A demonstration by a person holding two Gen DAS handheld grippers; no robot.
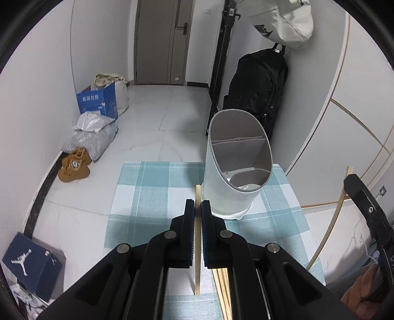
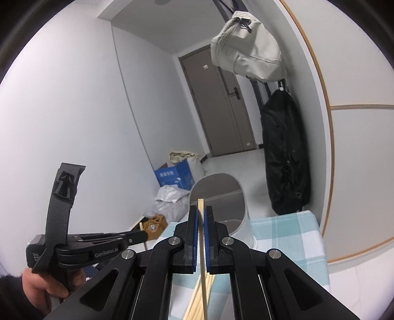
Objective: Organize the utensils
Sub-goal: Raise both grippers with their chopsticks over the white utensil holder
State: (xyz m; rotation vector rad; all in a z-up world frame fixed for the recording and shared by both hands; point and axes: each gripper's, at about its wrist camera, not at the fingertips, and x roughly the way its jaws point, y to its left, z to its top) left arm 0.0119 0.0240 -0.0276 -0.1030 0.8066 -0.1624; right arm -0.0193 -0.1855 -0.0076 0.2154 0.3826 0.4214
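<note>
My left gripper (image 1: pixel 197 205) is shut on a pale wooden chopstick (image 1: pixel 197 246), held up over the teal checked tablecloth (image 1: pixel 152 192). Just ahead to the right stands the white utensil holder (image 1: pixel 236 167), its slanted mouth and grey dividers facing me. My right gripper (image 2: pixel 201 211) is shut on a second chopstick (image 2: pixel 201 233), whose tip pokes past the pads in front of the holder (image 2: pixel 236 204). Several more chopsticks (image 2: pixel 197 300) lie on the cloth below. The left gripper (image 2: pixel 144 236) shows at the left of the right wrist view, gripped by a hand (image 2: pixel 39 283).
A black backpack (image 1: pixel 256 83) leans on the wall behind the holder, under a hanging white bag (image 1: pixel 283 22). On the floor at the left are a blue box (image 1: pixel 98 101), grey parcels (image 1: pixel 93 135) and tan shoes (image 1: pixel 73 165). A navy shoebox (image 1: pixel 32 265) sits at the near left.
</note>
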